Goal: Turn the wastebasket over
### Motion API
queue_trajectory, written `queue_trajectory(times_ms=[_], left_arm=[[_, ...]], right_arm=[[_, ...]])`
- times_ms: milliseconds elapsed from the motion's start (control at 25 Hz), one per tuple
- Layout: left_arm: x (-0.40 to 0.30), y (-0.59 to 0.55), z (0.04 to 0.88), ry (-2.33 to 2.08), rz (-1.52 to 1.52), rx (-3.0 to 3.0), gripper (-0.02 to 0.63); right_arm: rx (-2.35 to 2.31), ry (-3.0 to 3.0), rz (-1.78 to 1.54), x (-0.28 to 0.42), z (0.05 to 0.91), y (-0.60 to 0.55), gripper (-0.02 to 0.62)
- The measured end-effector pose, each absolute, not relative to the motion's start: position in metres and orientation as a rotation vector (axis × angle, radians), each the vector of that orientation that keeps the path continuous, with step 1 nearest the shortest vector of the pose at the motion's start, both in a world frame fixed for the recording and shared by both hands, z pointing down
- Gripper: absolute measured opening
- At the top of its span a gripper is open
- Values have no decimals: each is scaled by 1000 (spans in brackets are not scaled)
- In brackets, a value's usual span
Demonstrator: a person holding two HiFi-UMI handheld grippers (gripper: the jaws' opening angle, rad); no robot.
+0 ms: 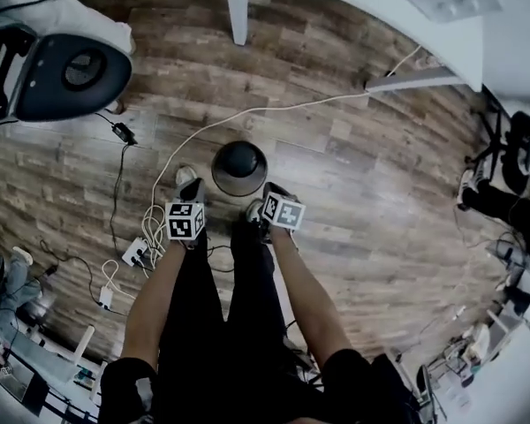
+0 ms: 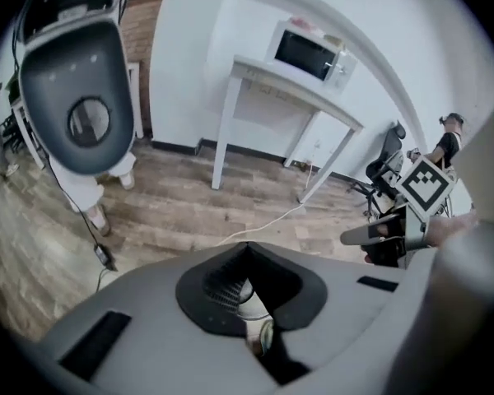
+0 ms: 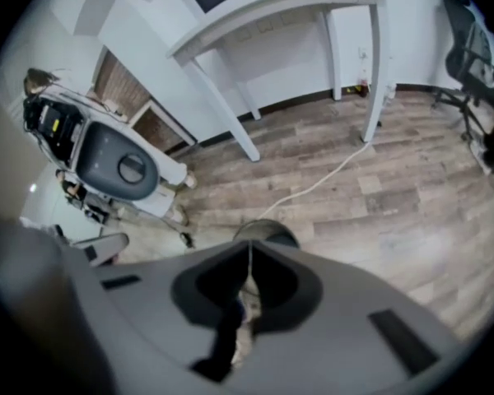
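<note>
The wastebasket [image 1: 239,168] is a dark round bin with a grey side, standing on the wood floor just ahead of my feet. Whether it is upright or bottom-up I cannot tell. Its rim [image 3: 267,234] peeks over the jaws in the right gripper view. My left gripper [image 1: 191,189] hangs to the bin's lower left, and my right gripper [image 1: 274,190] to its lower right, both apart from it. In the left gripper view the left gripper [image 2: 247,248] has its jaws together with nothing between them. The right gripper [image 3: 249,250] is likewise shut and empty.
A white cable [image 1: 274,110] runs across the floor past the bin to a power strip [image 1: 134,253]. A large white and grey machine [image 1: 62,64] stands at upper left. White table legs [image 1: 237,11] stand beyond, and office chairs [image 1: 512,175] crowd the right side.
</note>
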State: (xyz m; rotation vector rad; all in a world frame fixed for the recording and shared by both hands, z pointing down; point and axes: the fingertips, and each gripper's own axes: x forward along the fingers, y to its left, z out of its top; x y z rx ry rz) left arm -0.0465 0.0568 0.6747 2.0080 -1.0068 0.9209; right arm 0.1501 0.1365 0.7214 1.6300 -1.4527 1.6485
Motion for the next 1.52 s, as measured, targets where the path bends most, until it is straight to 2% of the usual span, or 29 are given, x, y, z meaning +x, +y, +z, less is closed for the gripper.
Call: queue_trajectory(times_ms=[480, 1000, 1240, 1520], left_arm=[[-39, 57, 389, -1212, 660, 2265, 32], [-63, 63, 135, -1218, 249, 2647, 32], [-84, 79, 78, -1272, 102, 2727, 34], [-96, 100, 86, -1238, 60, 2661, 34]], right_arm=[[1734, -1860, 1328, 155, 462, 97, 34], [1981, -2226, 809, 103, 192, 107, 32], [2038, -2347, 666, 65, 124, 134, 32], [1966, -2375, 612, 32, 121, 164, 32]])
